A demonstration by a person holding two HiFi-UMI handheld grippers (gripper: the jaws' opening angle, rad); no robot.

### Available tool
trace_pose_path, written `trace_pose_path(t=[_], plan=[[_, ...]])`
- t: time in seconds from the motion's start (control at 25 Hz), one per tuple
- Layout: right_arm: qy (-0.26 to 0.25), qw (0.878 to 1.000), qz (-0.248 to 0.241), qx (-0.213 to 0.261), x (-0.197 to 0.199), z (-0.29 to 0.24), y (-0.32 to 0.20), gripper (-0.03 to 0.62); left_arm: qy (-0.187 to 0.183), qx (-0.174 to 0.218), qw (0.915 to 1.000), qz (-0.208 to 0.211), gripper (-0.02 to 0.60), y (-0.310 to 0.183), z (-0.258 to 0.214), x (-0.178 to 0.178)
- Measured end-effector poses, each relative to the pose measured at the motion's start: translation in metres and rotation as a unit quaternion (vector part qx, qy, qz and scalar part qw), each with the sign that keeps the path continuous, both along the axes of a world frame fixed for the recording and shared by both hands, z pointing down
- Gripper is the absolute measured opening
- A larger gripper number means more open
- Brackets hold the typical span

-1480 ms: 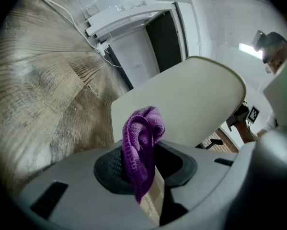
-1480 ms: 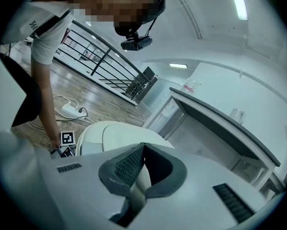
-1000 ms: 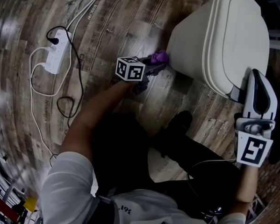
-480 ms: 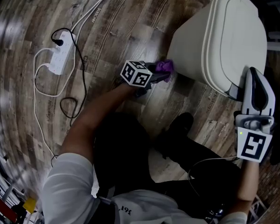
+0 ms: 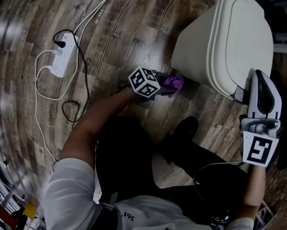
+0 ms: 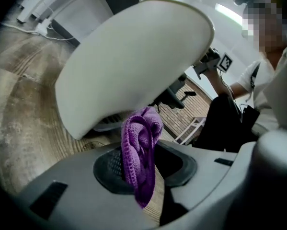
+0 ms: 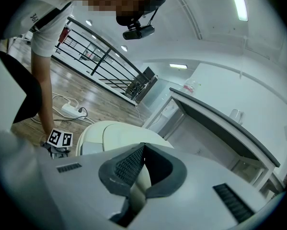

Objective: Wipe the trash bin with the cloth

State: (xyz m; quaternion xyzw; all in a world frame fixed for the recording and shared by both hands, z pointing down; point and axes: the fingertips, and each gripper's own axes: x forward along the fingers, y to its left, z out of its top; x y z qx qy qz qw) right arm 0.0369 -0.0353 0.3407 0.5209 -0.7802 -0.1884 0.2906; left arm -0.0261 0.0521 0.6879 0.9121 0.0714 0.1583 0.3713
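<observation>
The cream trash bin (image 5: 229, 37) stands on the wooden floor at the upper right, lid down. My left gripper (image 5: 164, 85) is shut on a bunched purple cloth (image 5: 175, 84), which is pressed against the bin's lower side wall close to the floor. In the left gripper view the cloth (image 6: 141, 150) hangs between the pads, and the bin's curved wall (image 6: 133, 56) looms right above it. My right gripper (image 5: 259, 79) is shut and empty, and it lies along the near edge of the bin's lid. Past its tips (image 7: 142, 148) the lid (image 7: 112, 131) shows.
A white power strip (image 5: 61, 57) with white and black cords (image 5: 71, 110) lies on the floor at the left. The person's legs and a dark shoe (image 5: 184, 127) are just below the bin. A counter (image 7: 220, 119) and a railing (image 7: 100, 56) stand farther off.
The left gripper has slid the cloth along the bin's base, rightward and toward the person, and its marker cube has rolled. The right gripper has stayed put.
</observation>
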Motion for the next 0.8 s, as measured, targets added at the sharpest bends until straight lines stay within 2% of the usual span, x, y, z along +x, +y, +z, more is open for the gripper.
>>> trace_pose_path(t=[0.08, 0.16, 0.32, 0.4, 0.48, 0.56, 0.68, 0.72, 0.8], plan=[[0.001, 1.0, -0.003, -0.001, -0.001, 0.0, 0.0, 0.008, -0.002, 0.018, 0.9993, 0.033, 0.106, 0.011, -0.005, -0.001], [-0.002, 1.0, -0.005, -0.013, -0.002, 0.002, 0.0, 0.008, -0.001, 0.036, 0.9987, 0.035, 0.106, 0.006, -0.014, -0.008], [-0.025, 0.996, -0.016, -0.086, -0.007, 0.003, -0.001, 0.008, -0.004, 0.055, 0.9984, -0.009, 0.106, -0.03, -0.035, -0.031], [-0.008, 0.995, -0.029, -0.091, -0.012, -0.001, -0.004, 0.008, -0.021, 0.061, 0.9972, -0.039, 0.106, -0.055, -0.04, -0.044], [0.031, 0.995, -0.052, -0.077, -0.017, -0.004, -0.008, 0.008, -0.046, 0.063, 0.9937, -0.081, 0.106, -0.083, -0.044, -0.057], [0.041, 0.992, -0.081, -0.088, -0.023, -0.001, -0.012, 0.008, -0.071, 0.057, 0.9856, -0.142, 0.106, -0.113, -0.052, -0.07], [-0.031, 0.986, -0.091, -0.134, -0.023, 0.003, -0.018, 0.008, -0.101, 0.033, 0.9634, -0.246, 0.106, -0.151, -0.078, -0.088], [-0.05, 0.985, -0.084, -0.146, -0.018, 0.003, -0.021, 0.008, -0.112, 0.025, 0.9563, -0.269, 0.106, -0.161, -0.089, -0.091], [-0.04, 0.982, -0.082, -0.167, -0.007, 0.002, -0.027, 0.008, -0.138, 0.012, 0.9461, -0.293, 0.106, -0.173, -0.115, -0.09]])
